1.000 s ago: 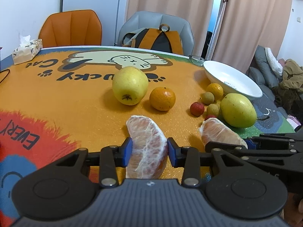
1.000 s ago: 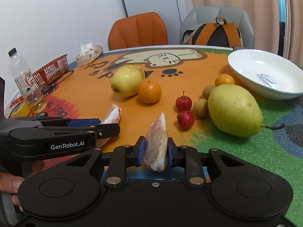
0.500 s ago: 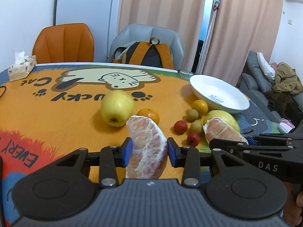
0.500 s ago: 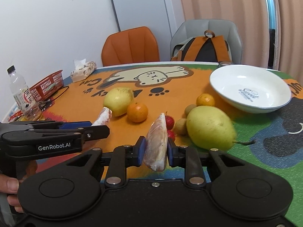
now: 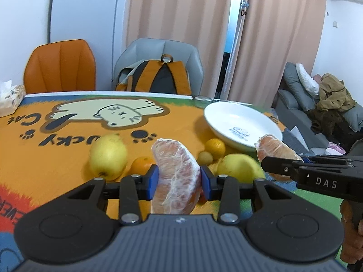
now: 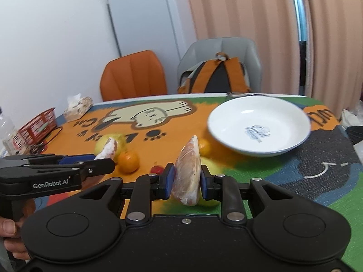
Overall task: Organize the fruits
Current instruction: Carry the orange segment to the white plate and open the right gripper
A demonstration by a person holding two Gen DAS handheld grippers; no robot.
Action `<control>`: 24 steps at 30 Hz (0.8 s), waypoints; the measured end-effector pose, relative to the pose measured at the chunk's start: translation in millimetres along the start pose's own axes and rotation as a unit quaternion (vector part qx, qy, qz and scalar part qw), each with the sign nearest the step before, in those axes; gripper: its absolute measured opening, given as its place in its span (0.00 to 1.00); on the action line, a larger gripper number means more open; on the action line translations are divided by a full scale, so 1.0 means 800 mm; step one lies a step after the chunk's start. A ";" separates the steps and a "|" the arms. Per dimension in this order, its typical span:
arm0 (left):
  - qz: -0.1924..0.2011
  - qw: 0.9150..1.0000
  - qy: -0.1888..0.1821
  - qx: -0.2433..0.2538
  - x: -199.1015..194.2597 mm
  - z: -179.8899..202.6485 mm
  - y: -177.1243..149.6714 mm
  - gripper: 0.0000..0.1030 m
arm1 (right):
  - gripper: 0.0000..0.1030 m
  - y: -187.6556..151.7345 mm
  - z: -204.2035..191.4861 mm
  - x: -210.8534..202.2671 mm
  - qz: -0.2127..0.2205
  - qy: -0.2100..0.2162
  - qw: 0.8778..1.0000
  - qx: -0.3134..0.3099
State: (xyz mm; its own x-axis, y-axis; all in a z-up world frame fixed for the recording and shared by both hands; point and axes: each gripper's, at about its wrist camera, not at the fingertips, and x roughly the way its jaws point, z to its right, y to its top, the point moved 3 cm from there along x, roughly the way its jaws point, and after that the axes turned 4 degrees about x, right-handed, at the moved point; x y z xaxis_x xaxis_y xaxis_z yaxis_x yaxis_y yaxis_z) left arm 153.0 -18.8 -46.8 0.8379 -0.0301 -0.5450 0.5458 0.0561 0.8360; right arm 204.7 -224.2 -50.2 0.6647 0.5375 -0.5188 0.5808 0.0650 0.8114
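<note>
My left gripper [image 5: 178, 182] is shut on a peeled pomelo segment [image 5: 173, 174], held upright above the table. My right gripper [image 6: 187, 181] is shut on a thinner pomelo segment [image 6: 187, 172], seen edge-on. Each gripper shows in the other's view: the right one with its segment [image 5: 275, 153] at the right, the left one with its segment [image 6: 107, 148] at the left. An empty white plate [image 6: 258, 125] [image 5: 240, 125] lies ahead and to the right. Below the grippers on the mat lie a yellow apple [image 5: 108, 156], oranges [image 6: 128, 161] [image 5: 215, 148], a yellow pear [image 5: 238, 167] and small fruits.
An orange chair [image 5: 60, 68] and a grey chair with a backpack [image 5: 156, 77] stand at the table's far edge. A tissue box [image 6: 77, 107], a red basket [image 6: 37, 125] and a water bottle [image 6: 6, 131] stand at the left. A sofa with clothes [image 5: 326, 104] is off to the right.
Both grippers have risen and moved forward toward the plate, each still holding its pomelo segment. The fruits on the mat now sit lower, partly hidden behind the grippers.
</note>
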 end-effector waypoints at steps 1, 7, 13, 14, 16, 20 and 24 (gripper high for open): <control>0.001 1.000 -0.002 0.001 0.002 0.003 0.004 0.37 | 0.24 0.003 0.005 0.000 0.002 -0.003 1.000 0.001; 0.006 1.000 -0.010 0.002 0.016 0.022 0.023 0.37 | 0.24 0.016 0.026 0.002 0.007 -0.012 1.000 0.009; 0.005 1.000 -0.018 0.003 0.029 0.038 0.039 0.37 | 0.24 0.025 0.043 0.006 0.004 -0.019 1.000 0.010; 0.004 1.000 -0.019 0.003 0.032 0.040 0.041 0.37 | 0.24 0.027 0.045 0.007 0.004 -0.020 1.000 0.011; 0.003 1.000 -0.021 0.004 0.036 0.043 0.046 0.37 | 0.24 0.031 0.049 0.008 0.004 -0.023 1.000 0.012; 0.000 1.000 -0.025 0.004 0.047 0.049 0.056 0.37 | 0.24 0.038 0.059 0.012 0.003 -0.026 1.000 0.014; -0.004 1.000 -0.029 0.006 0.059 0.055 0.063 0.37 | 0.24 0.044 0.069 0.021 -0.001 -0.029 0.999 0.018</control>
State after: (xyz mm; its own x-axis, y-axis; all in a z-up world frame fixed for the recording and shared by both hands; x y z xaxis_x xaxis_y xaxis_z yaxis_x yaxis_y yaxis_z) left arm 220.3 -61.2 -27.6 0.8324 -0.0880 -0.5472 0.5520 0.0430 0.8327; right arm 262.1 -259.6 -45.0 0.6884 0.4878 -0.5367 0.5987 0.0355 0.8002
